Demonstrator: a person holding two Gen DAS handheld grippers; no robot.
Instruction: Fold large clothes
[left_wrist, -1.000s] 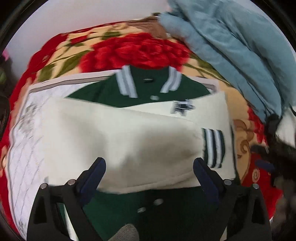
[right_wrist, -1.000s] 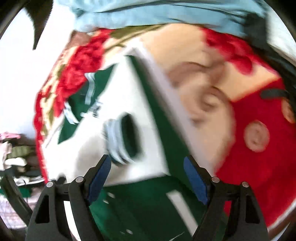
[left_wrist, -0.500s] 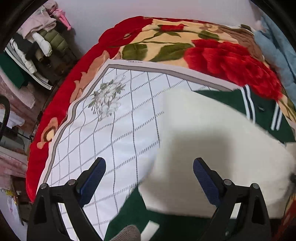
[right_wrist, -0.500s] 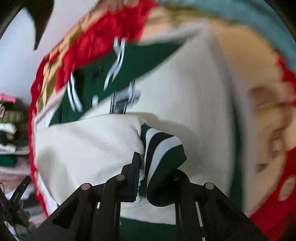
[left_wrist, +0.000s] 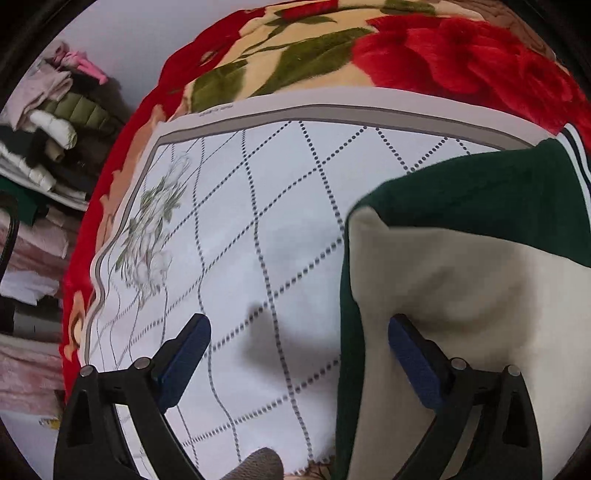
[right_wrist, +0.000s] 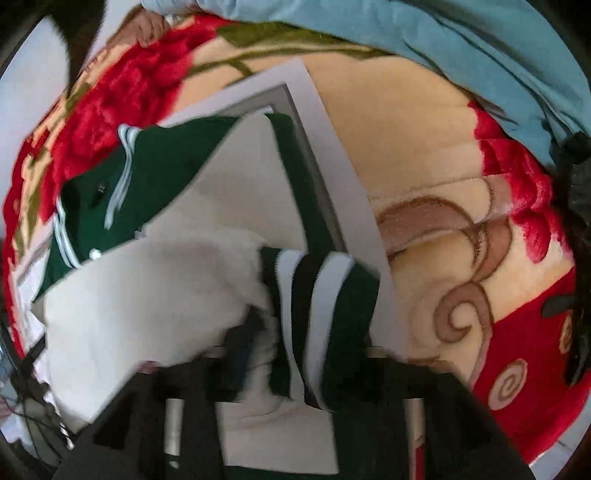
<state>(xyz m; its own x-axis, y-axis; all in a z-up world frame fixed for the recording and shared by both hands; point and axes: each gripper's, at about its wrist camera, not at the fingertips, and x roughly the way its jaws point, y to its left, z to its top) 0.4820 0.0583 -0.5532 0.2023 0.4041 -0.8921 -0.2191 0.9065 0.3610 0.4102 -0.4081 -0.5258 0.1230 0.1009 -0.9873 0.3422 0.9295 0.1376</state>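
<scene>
Right claw (right_wrist: 295, 354): nearest the lens, clamped on the striped cuff (right_wrist: 314, 295) of the jacket's cream sleeve (right_wrist: 147, 295); the view is blurred with motion, but the cuff plainly sits pinched between the fingers.
Left claw (left_wrist: 295, 354): spread wide and holding nothing, hovering low over the quilted mat (left_wrist: 229, 229); its right-hand blue pad (left_wrist: 413, 365) lies over the jacket's left edge, whether touching I cannot tell.
Jacket (left_wrist: 480, 206): a green varsity jacket with cream sleeves, lying front up on the mat on the bed; in the left view it fills the near right, with a cream sleeve across the green body.
Collar (right_wrist: 122, 162): striped, at the far left of the right view, lying flat.
Progress: an early stage, in my judgement. The body looks spread out and one cream sleeve already lies across the chest; the sleeve held by the cuff is lifted, not yet laid down.
Left to do: probably settle that sleeve, then fold the body in halves.
Blanket (right_wrist: 443, 166): red and cream floral, under the mat.
Blue garment (right_wrist: 424, 40): heaped at the far edge of the bed.
Clothes pile (left_wrist: 48, 122): far left, off the bed.
</scene>
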